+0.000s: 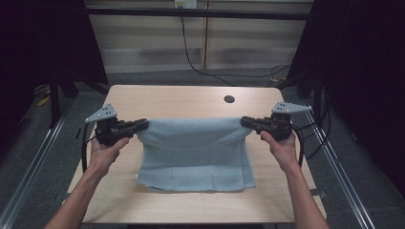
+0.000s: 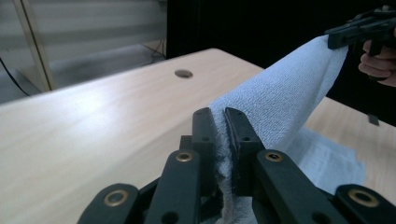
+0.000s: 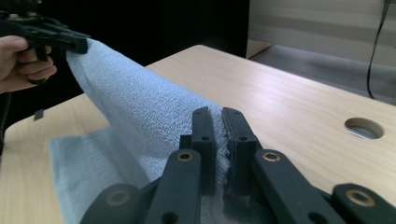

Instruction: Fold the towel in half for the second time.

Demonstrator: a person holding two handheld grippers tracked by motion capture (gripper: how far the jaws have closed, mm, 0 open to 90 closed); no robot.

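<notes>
- The left gripper (image 1: 141, 125) pinches one corner of the towel (image 1: 193, 152); in the left gripper view the jaws stand pressed onto the pale blue cloth (image 2: 280, 100), which runs up and away to the right toward the other hand.
- The right gripper (image 1: 246, 121) pinches the opposite corner; in the right gripper view the terry edge (image 3: 140, 116) sits clamped between its jaws and stretches off to the upper left.
- The held edge hangs between the two grippers as a nearly level line, sagging slightly near the right gripper, above the table (image 1: 191, 98).
- From that edge the towel falls toward the person; its lower part lies on the table, below and nearer than both grippers.
- The towel's long axis, as held, runs gripper to gripper, across the person's front.
- Both hands sit about equally far from the towel's middle, so neither is nearer.
- The coming move, probably a fold or a lay-out, turns on this: the free edge lies on the person's side of the grippers, so the held edge would have to travel toward or away from it with both grippers kept level.
- A hole (image 1: 229, 99) in the table lies beyond the right gripper, well apart from the cloth.
</notes>
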